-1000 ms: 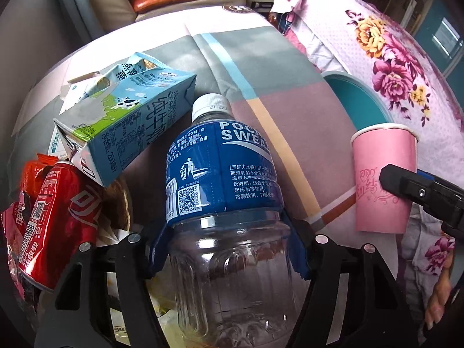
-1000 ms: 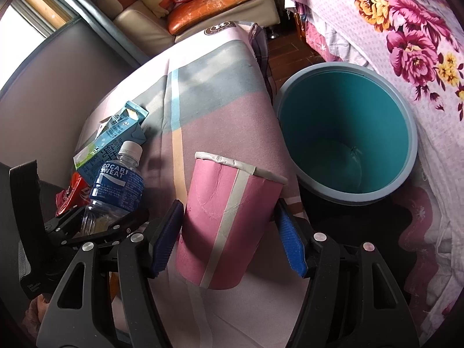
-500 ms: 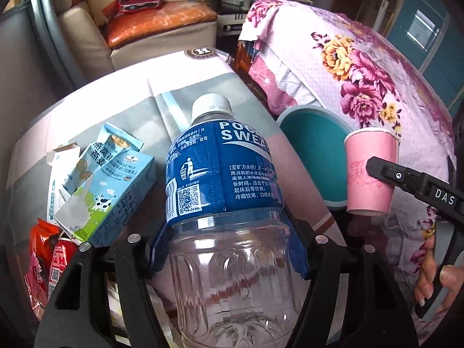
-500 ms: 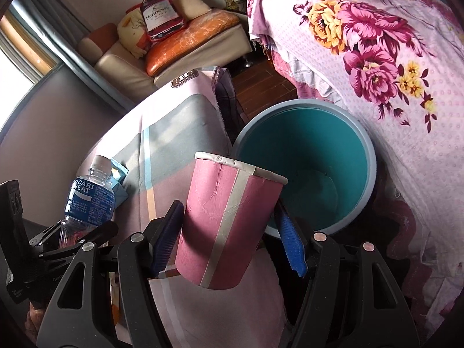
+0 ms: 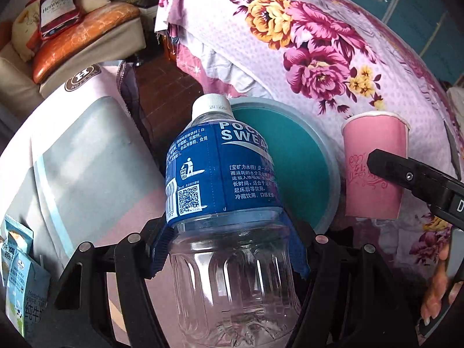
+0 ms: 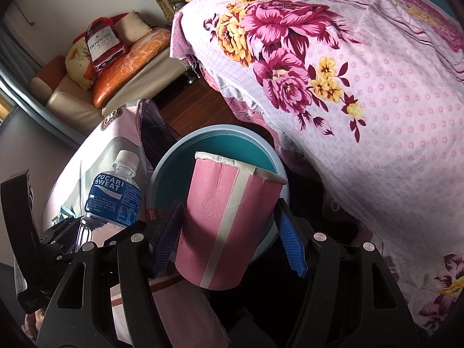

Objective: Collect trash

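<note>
Floral quilt (image 6: 333, 72) behind ribbed bottle (image 5: 232, 261) (clear plastic).

The bottle (image 5: 229, 203) hides the left part of the bin (image 5: 293, 156) in the left wrist view, and its base runs off the frame at six o'clock. Milk cartons (image 5: 20, 275) at eight o'clock are cut by the frame edge. In the right wrist view the paper cup (image 6: 226, 220) covers the bin's floor, so I cannot tell what lies inside. Something red (image 6: 152, 214) peeks out at nine o'clock of the cup, too hidden to name.
</note>
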Tool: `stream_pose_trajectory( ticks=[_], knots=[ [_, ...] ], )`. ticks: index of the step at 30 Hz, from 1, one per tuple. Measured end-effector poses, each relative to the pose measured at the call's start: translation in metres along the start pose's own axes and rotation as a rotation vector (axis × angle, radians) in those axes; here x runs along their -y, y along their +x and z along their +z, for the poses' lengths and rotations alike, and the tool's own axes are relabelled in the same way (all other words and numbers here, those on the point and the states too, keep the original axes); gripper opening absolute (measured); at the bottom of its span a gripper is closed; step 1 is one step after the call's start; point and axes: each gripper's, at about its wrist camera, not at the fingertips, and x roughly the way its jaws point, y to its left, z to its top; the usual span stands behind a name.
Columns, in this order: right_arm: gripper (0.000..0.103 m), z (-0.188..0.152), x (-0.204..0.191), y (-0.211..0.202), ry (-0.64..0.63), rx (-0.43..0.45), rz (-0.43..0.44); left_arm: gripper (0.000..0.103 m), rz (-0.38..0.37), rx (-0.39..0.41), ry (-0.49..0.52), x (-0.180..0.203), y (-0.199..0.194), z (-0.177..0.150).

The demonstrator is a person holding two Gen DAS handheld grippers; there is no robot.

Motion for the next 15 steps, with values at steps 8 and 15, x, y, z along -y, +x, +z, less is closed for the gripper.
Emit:
stream_pose_trajectory(
  ticks=[8, 15],
  knots=[
    [0.062, 0.008, 0.006, 0.02, 0.014, -0.028, -0.018, 0.069, 0.0, -0.03, -0.008, 0.001, 0.023, 0.009],
    [0.062, 0.009, -0.008, 0.033, -0.01, -0.056, -0.007, 0.084, 0.006, 0.007, -0.062, -0.014, 0.009, 0.008]
  ],
)
